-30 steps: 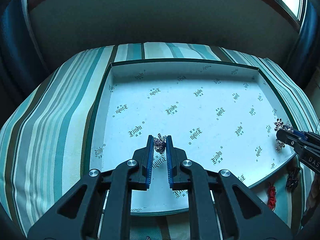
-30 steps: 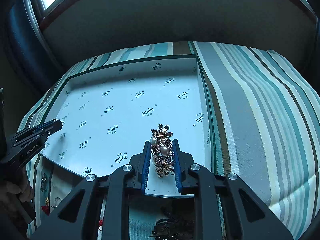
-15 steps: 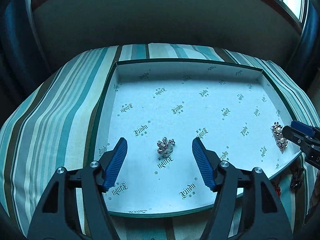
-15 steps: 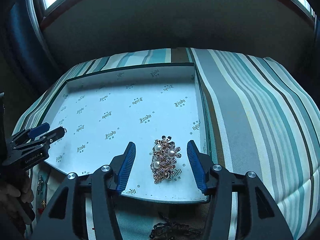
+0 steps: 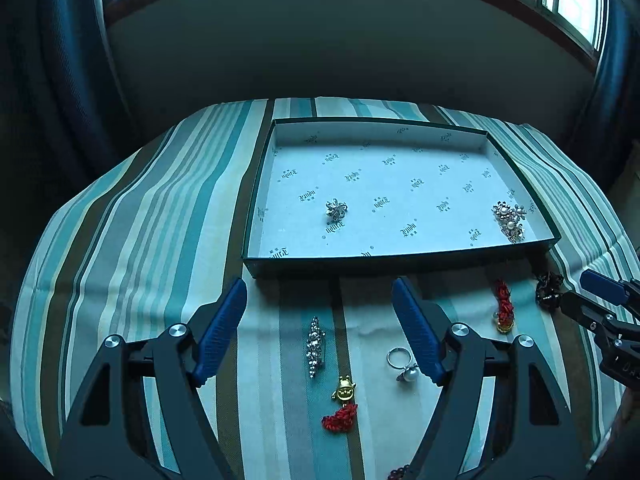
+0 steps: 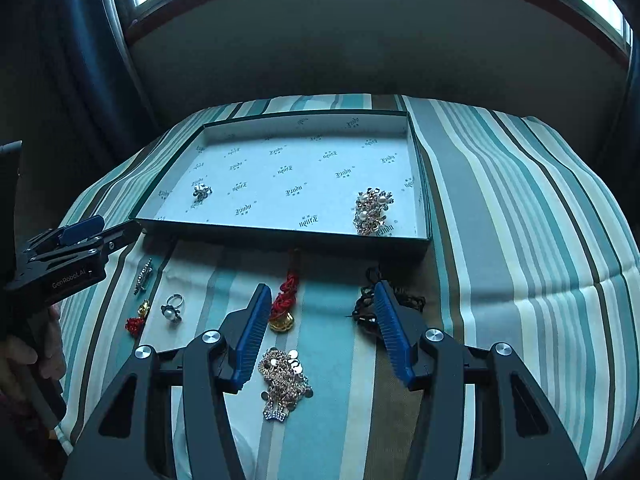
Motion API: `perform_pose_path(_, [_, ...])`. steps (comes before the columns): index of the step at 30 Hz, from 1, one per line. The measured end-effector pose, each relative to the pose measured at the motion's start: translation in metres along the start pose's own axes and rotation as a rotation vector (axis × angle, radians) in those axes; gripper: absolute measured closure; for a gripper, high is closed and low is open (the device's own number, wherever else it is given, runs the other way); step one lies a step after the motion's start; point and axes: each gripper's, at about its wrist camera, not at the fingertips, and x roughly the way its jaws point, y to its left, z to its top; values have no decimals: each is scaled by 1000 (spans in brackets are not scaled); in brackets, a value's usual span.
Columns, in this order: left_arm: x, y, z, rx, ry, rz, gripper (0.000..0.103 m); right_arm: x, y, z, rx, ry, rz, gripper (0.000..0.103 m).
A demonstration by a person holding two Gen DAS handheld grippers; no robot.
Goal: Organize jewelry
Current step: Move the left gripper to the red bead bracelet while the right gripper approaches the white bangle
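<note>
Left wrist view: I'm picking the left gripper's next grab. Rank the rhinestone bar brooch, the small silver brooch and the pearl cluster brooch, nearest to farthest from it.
1. Rhinestone bar brooch: on the cloth, between the left gripper fingers.
2. Small silver brooch: inside the box, left part.
3. Pearl cluster brooch: box's near right corner.

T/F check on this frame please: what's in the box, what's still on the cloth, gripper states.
1. Two pieces lie in the box: a small silver brooch and a pearl brooch. True.
2. The left gripper is shut on the silver brooch. False: it is open and holds nothing.
3. The pearl ring is in the box. False: it lies on the striped cloth.
4. The right gripper is open. True.
5. The two brooches touch. False: they sit far apart.
</note>
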Motion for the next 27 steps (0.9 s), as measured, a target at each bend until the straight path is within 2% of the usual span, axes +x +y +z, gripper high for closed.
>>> perform_pose_path(8, [-34,-6,-63,-11,66,24,28,-15,26,-64,-42,78,41,49])
perform_pose_path(15, [-65,-5,-103,-35,72,52,28,-27,46,-91,-82,92,63,49])
perform_pose_path(17, [-71,-3,-109,-46,72,55,28,-31,51,-94,-91,86,66,48])
perform_pose_path(19, [-76,0,-113,-57,66,57,28,-32,55,-96,-104,76,64,40])
perform_pose_path(27, [-83,9,-113,-83,48,73,28,-25,68,-97,-130,87,58,39])
